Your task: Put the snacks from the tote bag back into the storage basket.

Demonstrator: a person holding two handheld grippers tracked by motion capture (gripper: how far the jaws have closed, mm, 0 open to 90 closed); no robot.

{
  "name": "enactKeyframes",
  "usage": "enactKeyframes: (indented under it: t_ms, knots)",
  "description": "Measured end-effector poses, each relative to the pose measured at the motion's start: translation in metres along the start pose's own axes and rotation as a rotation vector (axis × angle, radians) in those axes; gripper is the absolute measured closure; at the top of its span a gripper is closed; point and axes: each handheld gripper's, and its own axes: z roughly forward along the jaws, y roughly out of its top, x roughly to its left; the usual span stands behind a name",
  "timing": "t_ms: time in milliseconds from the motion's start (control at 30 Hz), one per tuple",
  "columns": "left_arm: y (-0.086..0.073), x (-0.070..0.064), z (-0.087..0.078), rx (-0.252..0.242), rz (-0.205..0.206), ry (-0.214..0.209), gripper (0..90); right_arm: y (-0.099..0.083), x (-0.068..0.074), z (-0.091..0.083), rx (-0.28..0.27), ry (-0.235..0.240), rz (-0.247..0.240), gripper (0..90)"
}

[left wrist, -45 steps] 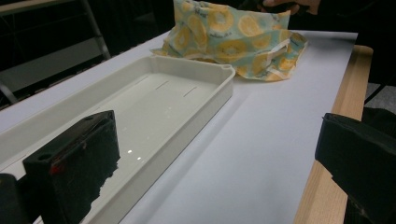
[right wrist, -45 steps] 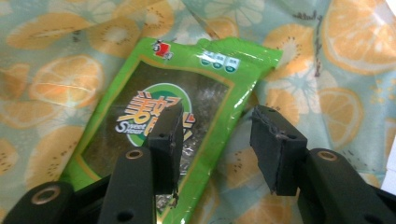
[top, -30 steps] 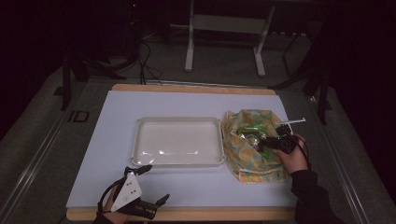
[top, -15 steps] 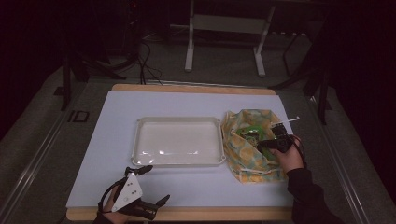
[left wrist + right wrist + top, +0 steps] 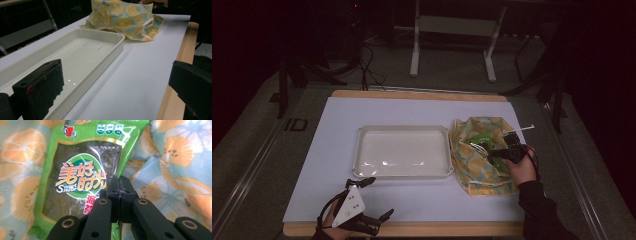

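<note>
**Seaweed packet pinched over orange-print cloth bag**

A green snack packet [image 5: 82, 182] is seen clamped at its lower right edge between the closed jaws of the right gripper [image 5: 119, 192], whose black fingers [image 5: 127, 186] are pressed together on the foil. Beyond the fingertips, the rest of the packet is spread flat and upright in the right gripper view, its dark seaweed window and printed lettering lying just left of the jaws. On every side of the fingers the packet is backed by the orange-print cloth bag [image 5: 175, 167], which it touches.

In the high view, the right gripper [image 5: 504, 152] is held over the crumpled bag [image 5: 477, 165] at the table's right, with the packet [image 5: 482, 140] shown as a green patch at the bag's opening, just ahead of the fingertips. The white tray [image 5: 402, 172] is set just beside the bag, to the left of those fingers.

The left gripper [image 5: 371, 200] is kept low at the near edge of the table [image 5: 412, 107], its jaws spread wide and nothing held between them. In the left gripper view, the tray [image 5: 105, 50] is found ahead of the left-hand finger [image 5: 40, 87], and the bag [image 5: 125, 20] well beyond the fingertips; bare white tabletop [image 5: 140, 80] lies between the two fingers.
</note>
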Motion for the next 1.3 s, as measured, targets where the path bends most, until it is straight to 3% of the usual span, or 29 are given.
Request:
enactKeyframes:
  t_ms: [133,400,1300]
  knots:
    - [0.0,0.0,0.0,0.001,0.001,0.001,0.3,-0.001,-0.001,-0.011,-0.045,0.002,0.0,89.0]
    - [0.0,0.0,0.0,0.003,0.002,0.001,0.3,-0.003,-0.008,-0.032,-0.125,0.028,0.087,89.3]
    - [0.0,-0.001,0.0,0.002,0.005,-0.002,0.3,-0.019,-0.024,-0.082,-0.259,0.029,0.179,89.3]
